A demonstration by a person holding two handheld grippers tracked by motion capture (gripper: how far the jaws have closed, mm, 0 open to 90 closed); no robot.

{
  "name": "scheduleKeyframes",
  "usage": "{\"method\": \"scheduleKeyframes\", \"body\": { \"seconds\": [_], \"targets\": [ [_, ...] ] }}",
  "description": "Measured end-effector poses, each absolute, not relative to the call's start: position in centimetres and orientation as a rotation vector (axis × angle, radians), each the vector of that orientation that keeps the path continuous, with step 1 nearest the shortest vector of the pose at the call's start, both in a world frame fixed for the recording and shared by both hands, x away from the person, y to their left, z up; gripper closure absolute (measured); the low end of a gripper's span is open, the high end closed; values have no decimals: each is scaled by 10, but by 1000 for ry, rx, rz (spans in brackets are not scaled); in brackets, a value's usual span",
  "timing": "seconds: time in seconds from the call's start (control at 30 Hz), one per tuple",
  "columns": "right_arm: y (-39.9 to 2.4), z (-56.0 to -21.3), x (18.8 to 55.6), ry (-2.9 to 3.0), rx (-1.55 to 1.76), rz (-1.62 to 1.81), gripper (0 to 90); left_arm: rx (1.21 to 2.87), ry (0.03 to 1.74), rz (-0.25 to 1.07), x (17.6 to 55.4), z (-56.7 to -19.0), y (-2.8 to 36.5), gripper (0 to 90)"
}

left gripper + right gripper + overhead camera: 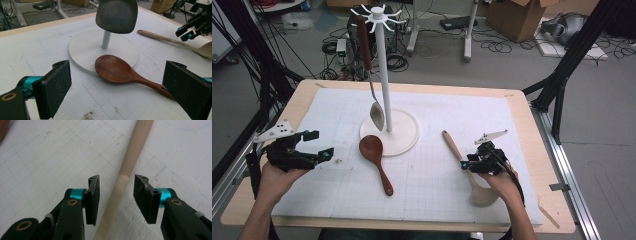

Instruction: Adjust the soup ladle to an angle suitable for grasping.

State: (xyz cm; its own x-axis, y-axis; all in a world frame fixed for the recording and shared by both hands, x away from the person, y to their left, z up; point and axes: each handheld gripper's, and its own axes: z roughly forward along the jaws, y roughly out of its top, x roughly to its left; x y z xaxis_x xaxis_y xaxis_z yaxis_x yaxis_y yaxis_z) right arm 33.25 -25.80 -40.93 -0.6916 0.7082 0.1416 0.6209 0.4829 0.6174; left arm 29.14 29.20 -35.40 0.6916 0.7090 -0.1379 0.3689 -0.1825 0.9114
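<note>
1. On the white stand [388,131] one metal spoon [377,116] hangs already. The dark wooden spoon [374,153] lies on the surface with its bowl against the stand's base. The pale wooden spoon [457,150] lies to the right of the stand, not yet lifted.
2. My right gripper [115,195] straddles the pale spoon's handle, jaws partly open, pads not yet touching it.
3. My left gripper [117,92] waits wide open and empty, left of the stand, facing the dark spoon.
</note>
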Motion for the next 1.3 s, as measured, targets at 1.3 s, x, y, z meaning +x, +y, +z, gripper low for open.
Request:
{"method": "scheduleKeyframes", "body": {
  "seconds": [1.3],
  "targets": [
    [-245, -423, 342, 2704, 1219, 830, 688, 1808, 835, 370, 291, -354, 287, 90]
  ]
}}
